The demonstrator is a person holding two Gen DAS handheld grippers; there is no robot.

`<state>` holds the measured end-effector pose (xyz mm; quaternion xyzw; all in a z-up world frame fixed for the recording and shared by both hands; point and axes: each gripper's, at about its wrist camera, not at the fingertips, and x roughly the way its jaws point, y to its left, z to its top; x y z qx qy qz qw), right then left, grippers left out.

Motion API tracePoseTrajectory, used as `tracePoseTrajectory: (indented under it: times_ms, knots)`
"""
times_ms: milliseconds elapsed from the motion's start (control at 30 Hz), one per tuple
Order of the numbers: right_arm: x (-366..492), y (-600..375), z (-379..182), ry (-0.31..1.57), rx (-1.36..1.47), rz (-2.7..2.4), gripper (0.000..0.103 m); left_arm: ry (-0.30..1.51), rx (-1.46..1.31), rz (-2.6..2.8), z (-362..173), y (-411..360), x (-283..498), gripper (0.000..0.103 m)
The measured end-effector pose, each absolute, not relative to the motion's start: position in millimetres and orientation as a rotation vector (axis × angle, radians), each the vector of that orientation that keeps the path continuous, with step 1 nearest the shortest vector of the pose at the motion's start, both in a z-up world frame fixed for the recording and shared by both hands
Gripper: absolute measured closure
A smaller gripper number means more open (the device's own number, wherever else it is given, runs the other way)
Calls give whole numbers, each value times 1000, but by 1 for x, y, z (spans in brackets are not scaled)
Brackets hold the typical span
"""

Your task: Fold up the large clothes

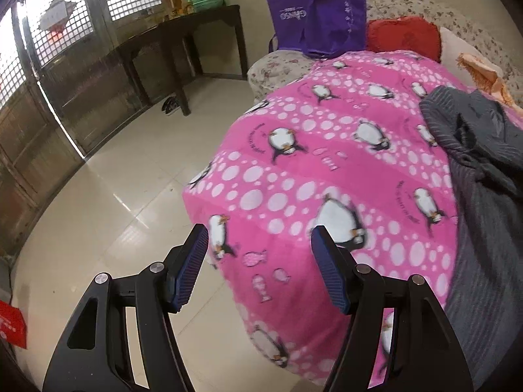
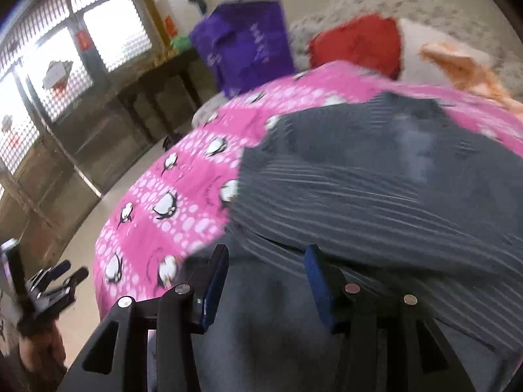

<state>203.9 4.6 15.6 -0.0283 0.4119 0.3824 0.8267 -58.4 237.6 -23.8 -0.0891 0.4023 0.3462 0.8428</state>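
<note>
A dark grey striped garment (image 1: 480,176) lies rumpled on a pink penguin-print blanket (image 1: 327,150) over a bed. In the left wrist view it is at the right edge. My left gripper (image 1: 260,241) is open and empty, above the blanket's near left corner, well left of the garment. In the right wrist view the garment (image 2: 376,189) fills the middle and right. My right gripper (image 2: 266,261) is open just over the garment's near edge, with nothing between its pads. The left gripper (image 2: 55,281) shows blurred at the lower left of that view.
A purple bag (image 1: 317,13), a red cushion (image 1: 402,36) and an orange cloth (image 1: 480,72) lie at the head of the bed. A dark wooden table (image 1: 183,42) stands by the barred windows. Shoes (image 1: 170,106) sit on the tiled floor (image 1: 114,179).
</note>
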Motion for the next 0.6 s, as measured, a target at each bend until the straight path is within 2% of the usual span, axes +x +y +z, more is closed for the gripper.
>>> tracePoseTrajectory:
  times_ms: [233,300,333,433,600]
  knots:
    - [209,-148,19,844,-7,549,57,792,-159,506,9,191,17,37]
    - [216,-180,22,831,2,473,62,757,-178,360,22,171,54,37]
    - [219,-192,22,833,7,430,74,748,-186,297,26,161,76,37]
    - [233,-224,26,862,18,270,83,756,-202,186,29,140,133,37]
    - [253,-226,34,846,150,310,83,750,-159,148,15,112,206,37]
